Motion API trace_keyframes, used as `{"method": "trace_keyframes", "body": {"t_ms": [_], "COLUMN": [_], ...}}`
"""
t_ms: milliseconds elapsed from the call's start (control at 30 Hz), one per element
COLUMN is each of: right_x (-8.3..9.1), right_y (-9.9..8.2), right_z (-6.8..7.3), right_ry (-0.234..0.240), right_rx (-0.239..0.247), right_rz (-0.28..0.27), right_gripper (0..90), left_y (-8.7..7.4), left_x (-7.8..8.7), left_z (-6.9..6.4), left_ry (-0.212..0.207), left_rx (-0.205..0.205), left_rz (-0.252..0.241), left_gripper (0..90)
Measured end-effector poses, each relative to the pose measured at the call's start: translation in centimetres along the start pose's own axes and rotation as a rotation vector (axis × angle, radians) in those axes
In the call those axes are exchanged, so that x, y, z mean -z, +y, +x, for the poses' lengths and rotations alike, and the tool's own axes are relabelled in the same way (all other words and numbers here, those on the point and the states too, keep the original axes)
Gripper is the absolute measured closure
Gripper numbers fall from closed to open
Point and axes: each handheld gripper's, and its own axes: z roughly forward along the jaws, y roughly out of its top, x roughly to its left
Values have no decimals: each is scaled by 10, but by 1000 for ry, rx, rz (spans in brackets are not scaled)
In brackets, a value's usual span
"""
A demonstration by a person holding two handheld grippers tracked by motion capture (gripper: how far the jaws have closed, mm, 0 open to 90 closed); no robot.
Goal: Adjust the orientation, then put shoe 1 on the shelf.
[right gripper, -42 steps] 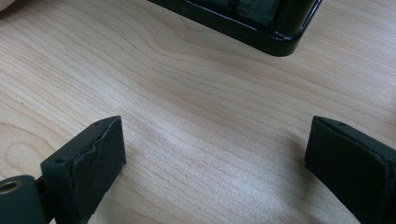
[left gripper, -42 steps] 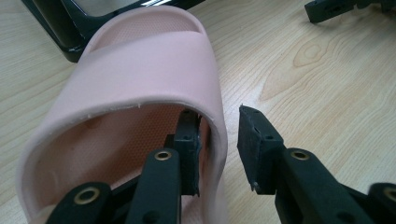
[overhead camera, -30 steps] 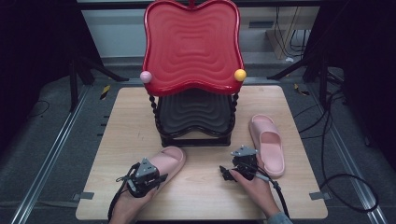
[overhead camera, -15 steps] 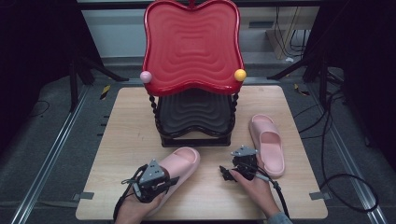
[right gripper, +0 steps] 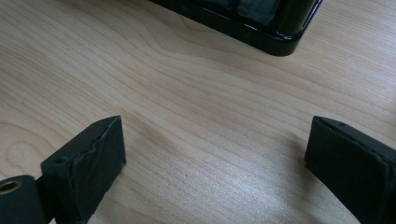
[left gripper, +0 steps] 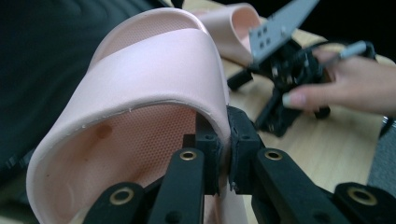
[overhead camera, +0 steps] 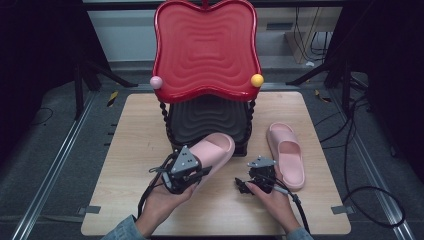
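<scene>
Foam, by the look of it, makes up the pink slipper [overhead camera: 212, 150] that the left gripper [overhead camera: 186, 172] holds: thick, matte and finely dimpled inside, so it probably weighs little and gives under pressure without breaking. In the left gripper view the two black jaws are closed on the slipper's side wall [left gripper: 219, 116], where the strap arches off the sole, and the edge looks pinched thin between the pads. That rim seems a sound place to hold, since it is narrow enough for the jaws and the textured foam should resist slipping; the wide strap or the whole sole would likely be too broad. Because the grip sits off to one side, the toe end may sag or swing when tilted.

Taking the two-tier rack [overhead camera: 207, 112] as landmark, the held slipper is lifted just in front of its dark lower tray, toe pointing toward it. The second slipper [overhead camera: 286, 155] lies flat on the table [overhead camera: 125, 150] to the rack's front right. The right gripper [overhead camera: 260, 177] rests in front of the rack, beside that slipper, its jaws spread wide over bare wood with nothing between them.
</scene>
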Motion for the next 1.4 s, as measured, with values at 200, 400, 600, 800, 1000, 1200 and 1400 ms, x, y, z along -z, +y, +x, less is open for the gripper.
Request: {"method": "trace_keyframes", "body": {"t_ms": [200,400,600,800,1000,1200,1400], "right_x": [0,0,0,0,0,0,0], "right_y": [0,0,0,0,0,0,0], "right_z": [0,0,0,0,0,0,0], "right_ry": [-1,-1,0,-1,0,1,2], "right_rx": [2,0,-1,1,2,2,3], "right_rz": [-1,0,0,-2,-1,-1,-2], "right_gripper": [53,53,51,51,51,51,51], "left_y": [19,27,29,31,33,33,38], "left_x": [-3,-8,-12,-18,-27,-39,-48], "left_z": [5,13,22,33,38,46,52], "left_ry": [32,80,127,175,243,289,355], "left_rx": [0,10,19,46,29,59,79], "left_rz": [-38,-72,-94,-119,-137,-146,-169], "left_gripper": [843,844,843,844,844,844,843]}}
